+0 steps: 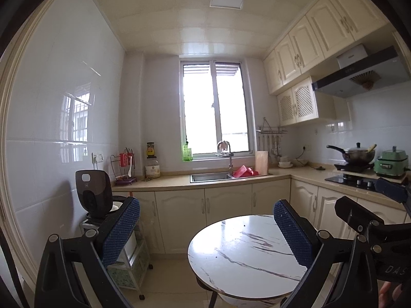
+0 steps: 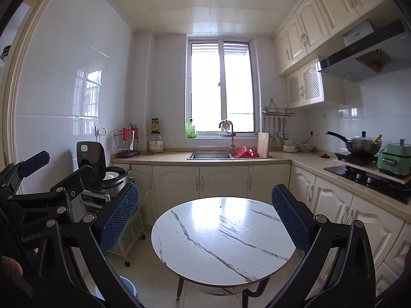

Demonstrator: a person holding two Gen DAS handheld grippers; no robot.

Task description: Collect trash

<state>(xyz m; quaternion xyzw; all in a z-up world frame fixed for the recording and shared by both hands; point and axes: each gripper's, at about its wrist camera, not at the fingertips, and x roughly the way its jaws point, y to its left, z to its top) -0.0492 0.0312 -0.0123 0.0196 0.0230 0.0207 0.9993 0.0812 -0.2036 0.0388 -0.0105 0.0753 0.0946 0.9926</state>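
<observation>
Left gripper point(image 1: 206, 227) and right gripper point(image 2: 205, 213), fingers wide, empty; round marble table point(image 2: 205, 251) just beyond.

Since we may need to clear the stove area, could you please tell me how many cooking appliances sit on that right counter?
2: a lidded pan on a hotplate, and a green cooker right of it. More may be hidden.

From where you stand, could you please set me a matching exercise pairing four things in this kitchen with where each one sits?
Things:
1. green bottle
2. pan with lid
3. red item
4. rice cooker

Places:
A. beside the sink, right of the tap
B. on the window sill
C. on a low rack by the left wall
D. on a burner at the right counter

Pairs: 1-B, 2-D, 3-A, 4-C
</observation>
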